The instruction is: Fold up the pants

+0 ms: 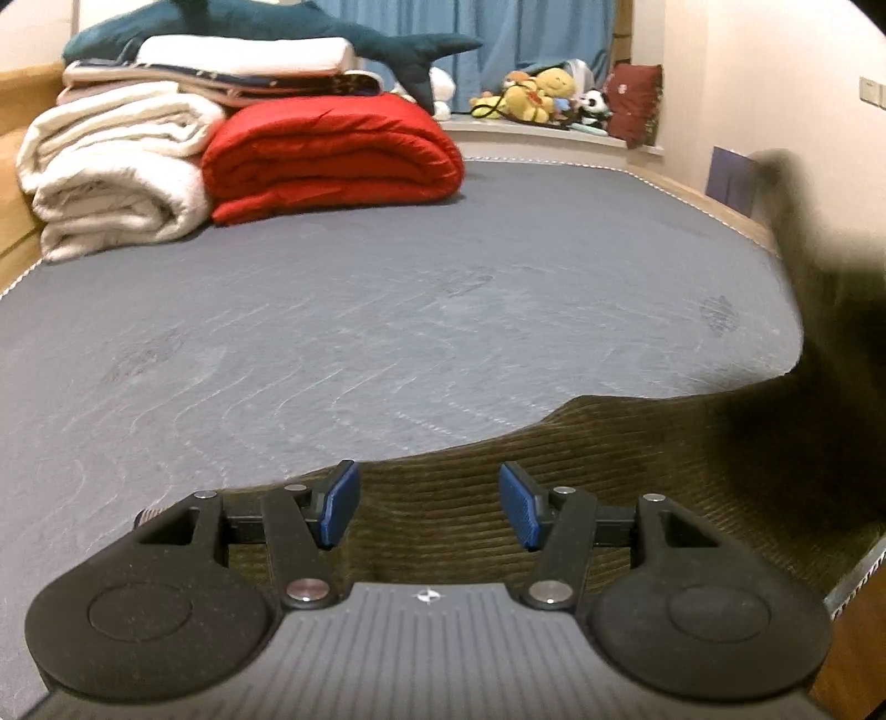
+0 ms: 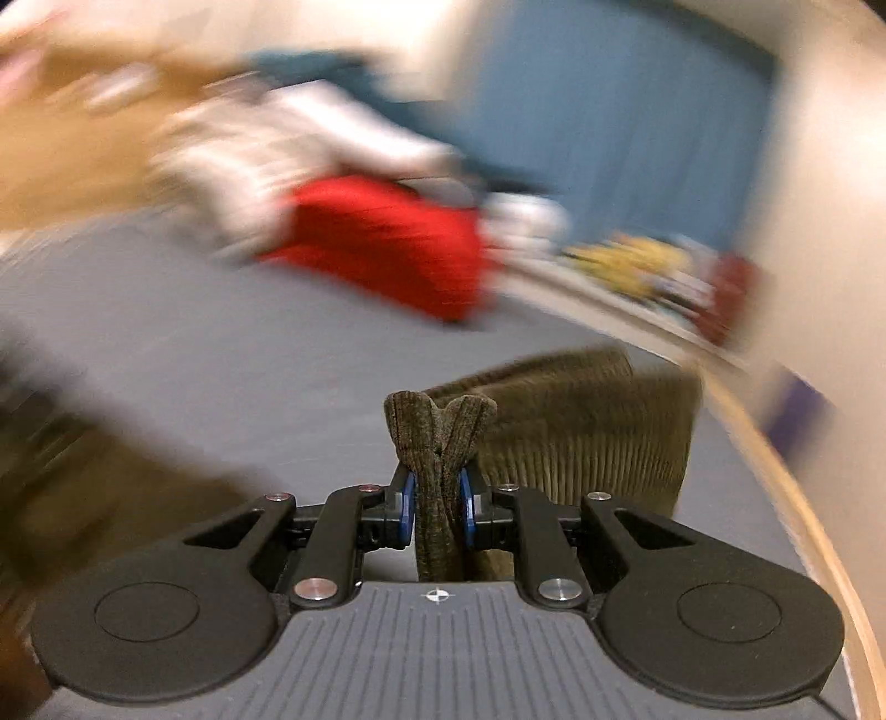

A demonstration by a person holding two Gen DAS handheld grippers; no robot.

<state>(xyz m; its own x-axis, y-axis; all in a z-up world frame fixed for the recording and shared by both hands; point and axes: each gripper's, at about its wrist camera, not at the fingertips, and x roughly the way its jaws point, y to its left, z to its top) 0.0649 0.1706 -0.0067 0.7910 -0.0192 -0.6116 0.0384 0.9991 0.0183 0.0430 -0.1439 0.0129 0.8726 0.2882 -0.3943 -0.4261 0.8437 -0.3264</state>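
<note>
Olive-brown corduroy pants (image 1: 554,471) lie on the grey mattress (image 1: 332,332) at its near right, with one part rising in a dark blur at the right edge of the left wrist view. My left gripper (image 1: 426,507) hovers over the near edge of the cloth, open, nothing between its blue pads (image 1: 339,501). In the right wrist view my right gripper (image 2: 437,507) is shut on a bunched fold of the pants (image 2: 440,443), lifted off the bed, and more of the cloth (image 2: 581,437) hangs beyond it. That view is heavily motion-blurred.
At the bed's far left stand a rolled red quilt (image 1: 332,155), white blankets (image 1: 111,166) and a plush shark (image 1: 332,27). Soft toys (image 1: 542,94) line the window ledge before a blue curtain. The wooden bed edge (image 2: 775,471) runs along the right.
</note>
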